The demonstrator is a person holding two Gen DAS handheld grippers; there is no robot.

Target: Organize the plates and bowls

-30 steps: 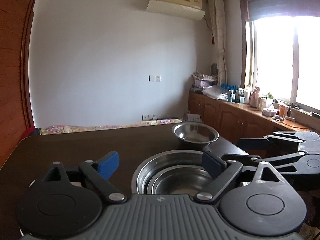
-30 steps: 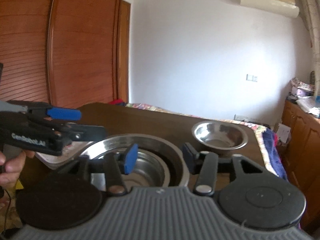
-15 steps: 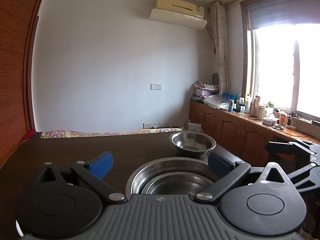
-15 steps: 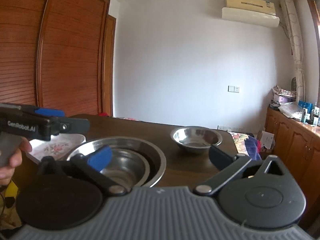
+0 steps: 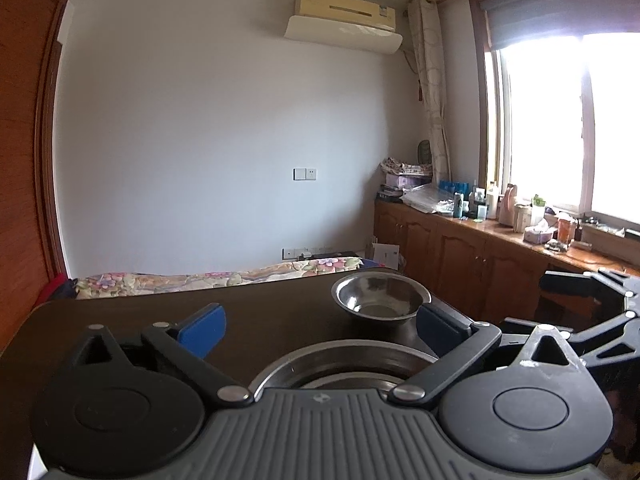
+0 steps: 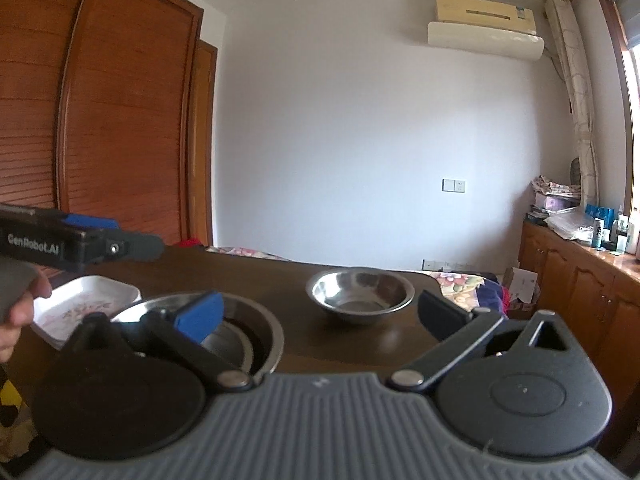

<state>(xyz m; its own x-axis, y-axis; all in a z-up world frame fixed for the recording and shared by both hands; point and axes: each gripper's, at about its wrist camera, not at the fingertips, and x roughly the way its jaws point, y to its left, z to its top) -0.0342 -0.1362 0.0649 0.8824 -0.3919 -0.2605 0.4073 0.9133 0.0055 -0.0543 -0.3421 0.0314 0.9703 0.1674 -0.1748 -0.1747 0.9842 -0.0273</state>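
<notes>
A small steel bowl (image 5: 380, 300) (image 6: 360, 294) stands alone near the far right corner of the dark wooden table (image 5: 260, 312). A large steel bowl (image 5: 348, 364) (image 6: 256, 328) with a smaller steel bowl nested inside sits close in front of both grippers. A white floral plate (image 6: 84, 306) lies left of it. My left gripper (image 5: 320, 330) is open and empty above the nested bowls. My right gripper (image 6: 320, 314) is open and empty, between the nested bowls and the small bowl. The left gripper also shows in the right wrist view (image 6: 120, 246), held by a hand.
A wooden wardrobe (image 6: 100, 120) stands to the left. A wooden counter (image 5: 500, 240) with bottles and clutter runs under the window on the right. A flowered bedspread (image 5: 200, 278) lies beyond the table's far edge.
Both grippers have pulled back and up from the nested bowls. The right gripper's jaws have opened wider. The views now tilt higher toward the wall.
</notes>
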